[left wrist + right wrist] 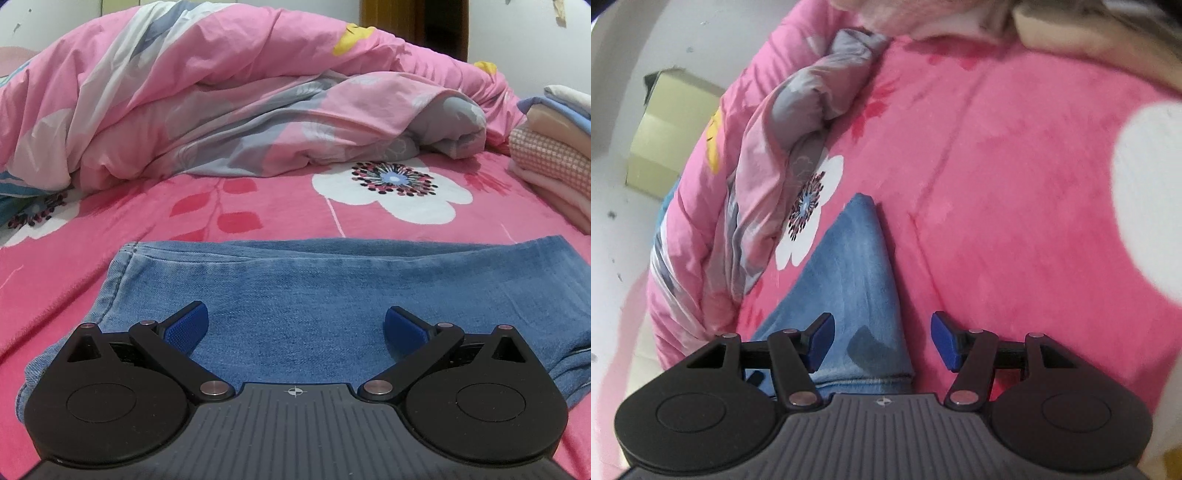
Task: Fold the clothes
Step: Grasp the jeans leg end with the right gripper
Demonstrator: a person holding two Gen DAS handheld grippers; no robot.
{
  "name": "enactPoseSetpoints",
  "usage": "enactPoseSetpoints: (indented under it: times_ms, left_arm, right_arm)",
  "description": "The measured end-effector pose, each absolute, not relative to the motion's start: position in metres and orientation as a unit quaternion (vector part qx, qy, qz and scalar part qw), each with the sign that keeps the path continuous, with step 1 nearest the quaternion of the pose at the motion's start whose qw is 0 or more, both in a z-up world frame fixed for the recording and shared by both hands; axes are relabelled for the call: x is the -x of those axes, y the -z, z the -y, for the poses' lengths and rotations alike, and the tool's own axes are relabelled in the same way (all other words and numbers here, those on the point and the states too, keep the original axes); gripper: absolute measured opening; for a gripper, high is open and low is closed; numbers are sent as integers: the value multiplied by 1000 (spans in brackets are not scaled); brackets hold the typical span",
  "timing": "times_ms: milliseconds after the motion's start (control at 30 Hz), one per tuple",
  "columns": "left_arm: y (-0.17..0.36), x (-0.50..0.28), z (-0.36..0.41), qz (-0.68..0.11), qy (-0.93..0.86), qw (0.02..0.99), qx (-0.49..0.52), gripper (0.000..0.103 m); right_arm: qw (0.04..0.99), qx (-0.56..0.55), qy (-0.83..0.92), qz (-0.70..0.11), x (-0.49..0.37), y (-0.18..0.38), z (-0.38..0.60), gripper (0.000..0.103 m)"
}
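Folded blue jeans (295, 295) lie low in the frame on a pink bed (110, 229), both tongs (295, 328) (882, 339) open and empty above them; the denim looks soft yet weighty, best gripped at a folded edge.

A pink fleece bedspread with large white flowers (258, 206) covers the bed. Along its far side lies a bunched pink-and-grey floral duvet (229, 96). Beyond the bedspread's edge, a pale yellow-green cardboard box (665, 136) sits past the duvet, against a white wall (613, 74).
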State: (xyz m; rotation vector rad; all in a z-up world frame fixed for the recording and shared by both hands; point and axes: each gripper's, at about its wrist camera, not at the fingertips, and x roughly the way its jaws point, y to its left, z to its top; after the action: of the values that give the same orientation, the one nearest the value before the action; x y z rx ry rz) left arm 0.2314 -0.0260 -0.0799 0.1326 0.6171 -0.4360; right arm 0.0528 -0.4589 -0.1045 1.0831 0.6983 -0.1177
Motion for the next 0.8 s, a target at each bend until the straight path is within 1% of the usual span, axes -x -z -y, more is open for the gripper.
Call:
enactPoseSetpoints:
  times_ms: [133,233,467,533,700,800]
  left_arm:
    - [80,-232,26,-303,212,927,-64,103]
    - [80,-232,27,-303,211,927,-65,103]
    - [80,-232,26,-303,212,927,-64,103]
    - [80,-232,26,-303,212,927,-64,103]
    - [80,-232,26,-303,214,927,-65,103]
    - [80,-232,25,-302,215,926,-65,103]
  right_arm:
    - [770,-545,30,-331,-41,109,456,61]
    - [766,-552,24,-329,-42,113,451,61]
    - [730,-613,23,-300,-46,126,457,61]
    - [721,-623,18,-303,-43,127,454,61]
    - [727,-613,20,-309,-49,129,447,61]
    - [731,-614,26,-297,-56,130,447,61]
